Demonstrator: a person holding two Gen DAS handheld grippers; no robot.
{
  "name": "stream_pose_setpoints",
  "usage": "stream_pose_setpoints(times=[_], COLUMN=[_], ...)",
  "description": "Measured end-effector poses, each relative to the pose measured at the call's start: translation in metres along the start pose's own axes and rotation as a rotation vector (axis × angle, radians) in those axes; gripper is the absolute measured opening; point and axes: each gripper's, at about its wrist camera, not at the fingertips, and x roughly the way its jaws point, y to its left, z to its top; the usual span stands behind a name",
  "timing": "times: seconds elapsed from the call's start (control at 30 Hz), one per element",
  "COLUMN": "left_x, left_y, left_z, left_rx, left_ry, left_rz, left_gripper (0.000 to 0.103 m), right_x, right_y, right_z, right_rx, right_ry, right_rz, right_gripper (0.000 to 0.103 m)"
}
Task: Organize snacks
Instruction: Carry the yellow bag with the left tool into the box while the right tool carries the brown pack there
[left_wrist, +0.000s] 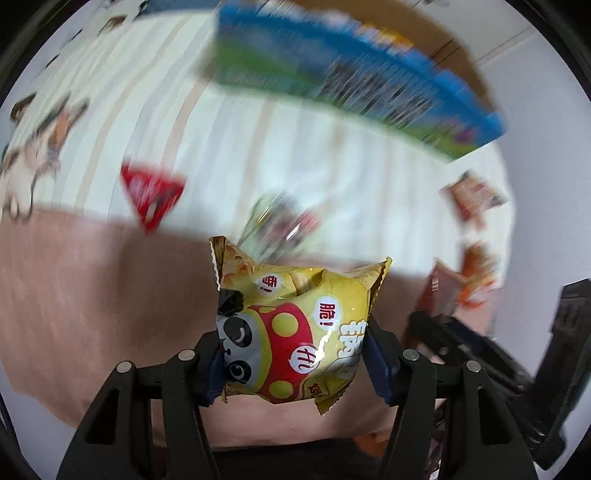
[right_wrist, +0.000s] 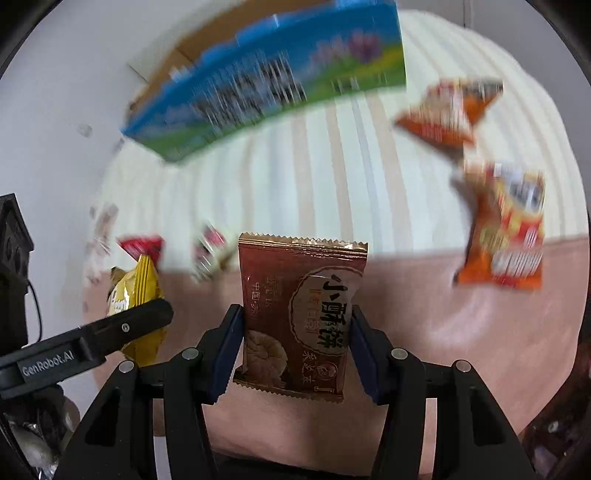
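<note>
Nearest the left wrist camera, the left gripper (left_wrist: 295, 354) is clamped on a puffy yellow foil snack packet printed with a panda and a red mushroom (left_wrist: 295, 332), its blue pads pressing the packet's two sides so it stands upright and clear of the surface. The right gripper (right_wrist: 297, 343) likewise squeezes a flat brown foil pastry packet with black characters (right_wrist: 301, 317) by its side edges, holding it face-on and lifted. Both packets appear to be held aloft for carrying rather than resting, and the smeared background suggests motion.

Below them lies a pinkish-brown cloth (right_wrist: 461, 332), then a cream striped cover (right_wrist: 314, 177); whether this is a tabletop or a bed is unclear. Loose snacks are scattered there: a red triangular packet (left_wrist: 151, 195) and orange-red crisp bags (right_wrist: 506, 236), well apart.

Farthest stands a blue-and-green printed cardboard box (right_wrist: 266, 81), probably the container meant to receive the snacks.
</note>
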Motion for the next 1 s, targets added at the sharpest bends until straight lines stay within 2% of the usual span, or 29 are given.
stream_pose_setpoints(times=[0.13, 0.27, 0.37, 0.5, 0.57, 0.7, 0.87, 1.0], left_x=[-0.035, -0.071, -0.082, -0.073, -0.065, -0.033, 0.011, 0.048], left_y=[-0.026, -0.046, -0.059, -0.070, -0.071, -0.068, -0.054, -0.045], left_z=[0.040, 0.093, 0.131, 0.186, 0.207, 0.252, 0.292, 0.310], left_rx=[0.024, 0.069, 0.097, 0.104, 0.093, 0.070, 0.048, 0.042], left_ry=[-0.067, -0.143, -0.175, -0.157, -0.141, -0.068, 0.005, 0.080], left_rz=[-0.061, -0.059, -0.046, -0.029, -0.017, 0.006, 0.072, 0.090], left_gripper=[0.059, 0.059, 0.059, 0.059, 0.059, 0.059, 0.060, 0.066], right_x=[-0.049, -0.081, -0.101, -0.111, -0.102, -0.077, -0.032, 0.002], right_y=[0.002, 0.007, 0.007, 0.005, 0.001, -0.004, -0.008, -0.014], right_z=[0.044, 0.088, 0.130, 0.184, 0.218, 0.264, 0.291, 0.301], right_rx=[-0.025, -0.059, -0.082, -0.109, -0.107, -0.104, -0.120, -0.097], right_ry=[-0.076, -0.136, -0.178, -0.215, -0.208, -0.157, -0.082, -0.012], right_rz=[0.043, 0.050, 0.043, 0.001, -0.026, -0.069, -0.130, -0.167], right_gripper=[0.058, 0.058, 0.058, 0.058, 0.058, 0.058, 0.058, 0.059])
